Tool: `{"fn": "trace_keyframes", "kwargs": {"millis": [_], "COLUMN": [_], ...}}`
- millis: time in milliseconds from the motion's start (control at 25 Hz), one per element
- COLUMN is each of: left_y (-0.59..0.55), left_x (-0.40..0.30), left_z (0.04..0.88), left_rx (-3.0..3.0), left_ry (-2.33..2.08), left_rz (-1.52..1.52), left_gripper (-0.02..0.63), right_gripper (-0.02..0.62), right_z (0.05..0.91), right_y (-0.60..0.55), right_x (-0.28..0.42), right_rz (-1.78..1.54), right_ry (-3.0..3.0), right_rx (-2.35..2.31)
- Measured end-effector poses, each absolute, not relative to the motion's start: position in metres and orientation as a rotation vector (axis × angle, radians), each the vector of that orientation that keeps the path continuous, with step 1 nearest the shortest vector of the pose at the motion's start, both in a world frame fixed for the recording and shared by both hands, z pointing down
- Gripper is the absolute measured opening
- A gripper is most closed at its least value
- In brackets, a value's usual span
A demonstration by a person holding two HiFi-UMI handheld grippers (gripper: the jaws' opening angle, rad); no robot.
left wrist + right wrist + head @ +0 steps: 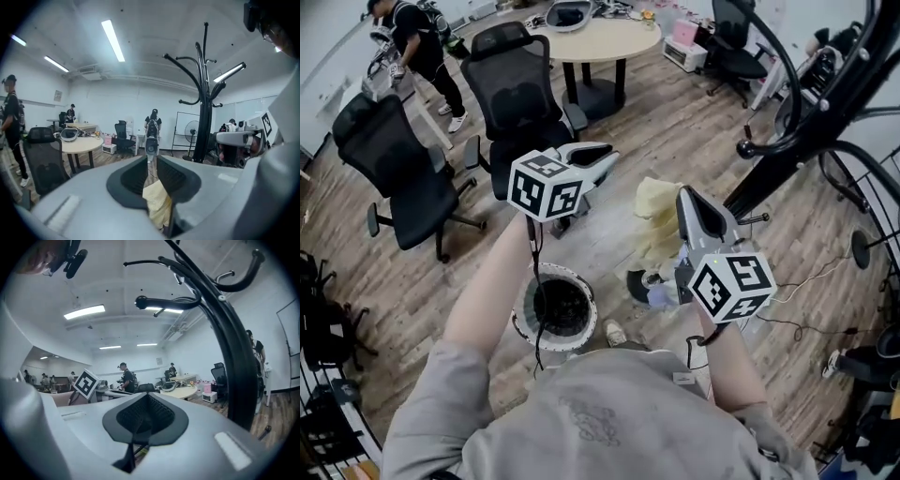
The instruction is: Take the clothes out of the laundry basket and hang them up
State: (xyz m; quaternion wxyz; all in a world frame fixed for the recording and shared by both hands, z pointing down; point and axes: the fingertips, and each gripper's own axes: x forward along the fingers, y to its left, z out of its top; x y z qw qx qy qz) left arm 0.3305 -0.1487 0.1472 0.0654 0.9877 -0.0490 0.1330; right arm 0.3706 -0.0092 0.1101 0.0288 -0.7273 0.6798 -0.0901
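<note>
While the right gripper has its jaws pressed together on the top of the yellow garment, the cloth hangs limp just left of the coat rack, its long axis running down toward the floor. The left gripper, farther from the rack, shows only a narrow slit between its jaws (the garment is seen through it, not touched). The pinch itself is barely visible. The laundry basket, farther out still, is partly hidden behind the left forearm.

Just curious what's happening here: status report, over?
Left gripper slightly open. Right gripper shut on yellow cloth, lifted out of the basket. Coat rack close at right.
</note>
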Motion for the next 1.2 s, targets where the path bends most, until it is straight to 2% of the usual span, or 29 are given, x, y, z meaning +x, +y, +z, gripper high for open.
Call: {"fn": "trace_keyframes", "kwargs": {"millis": [560,1200], "left_y": [-0.149,-0.110], "left_x": [0.128,-0.027], "left_z": [0.092,0.115], "left_rx": [3.001,2.800], "left_ry": [-0.746,-1.231], "left_rz": [0.261,0.238], "left_gripper": [0.005,0.002], "right_gripper": [0.025,0.025], "right_z": [0.040,0.058], "right_y": [-0.044,-0.058], "right_x": [0.235,0.118], "right_rz": [-0.059,-0.071], "right_ry": [2.470,2.741], "right_rx": [-1.809,-1.414]}}
